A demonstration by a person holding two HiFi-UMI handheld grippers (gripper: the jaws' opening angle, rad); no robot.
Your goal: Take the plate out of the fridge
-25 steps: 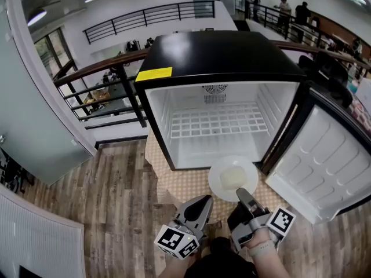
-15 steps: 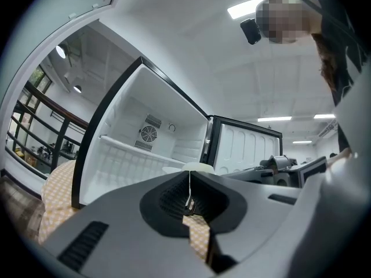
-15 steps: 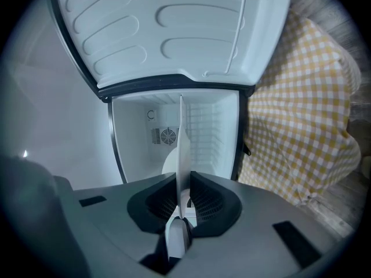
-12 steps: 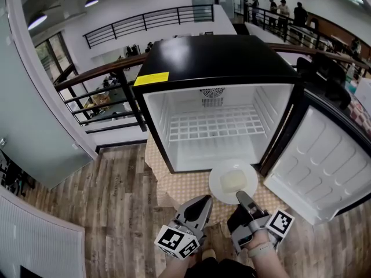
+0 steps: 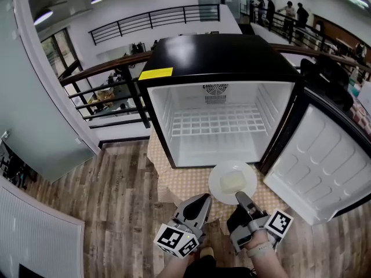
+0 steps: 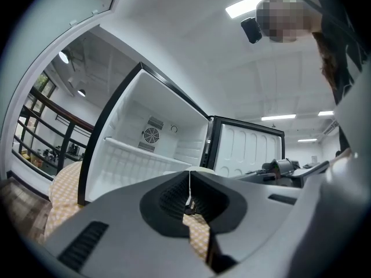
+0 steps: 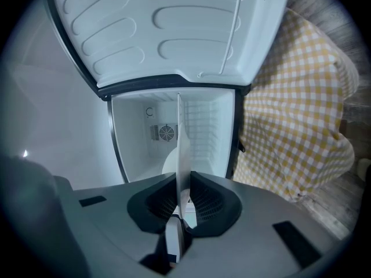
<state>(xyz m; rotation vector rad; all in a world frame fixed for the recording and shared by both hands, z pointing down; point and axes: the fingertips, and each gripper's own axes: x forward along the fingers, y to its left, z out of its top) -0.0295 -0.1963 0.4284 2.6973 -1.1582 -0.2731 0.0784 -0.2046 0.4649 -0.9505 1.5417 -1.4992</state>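
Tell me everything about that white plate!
The plate is round, white and smooth-looking, with a pale yellowish block lying in its middle. It lies about level, outside the open fridge, in front of its opening and above the yellow checked cloth. The right claw is shut on its near rim; in the right gripper view the rim shows edge-on as a thin white strip between the jaws. Whether it touches the cloth can't be told.
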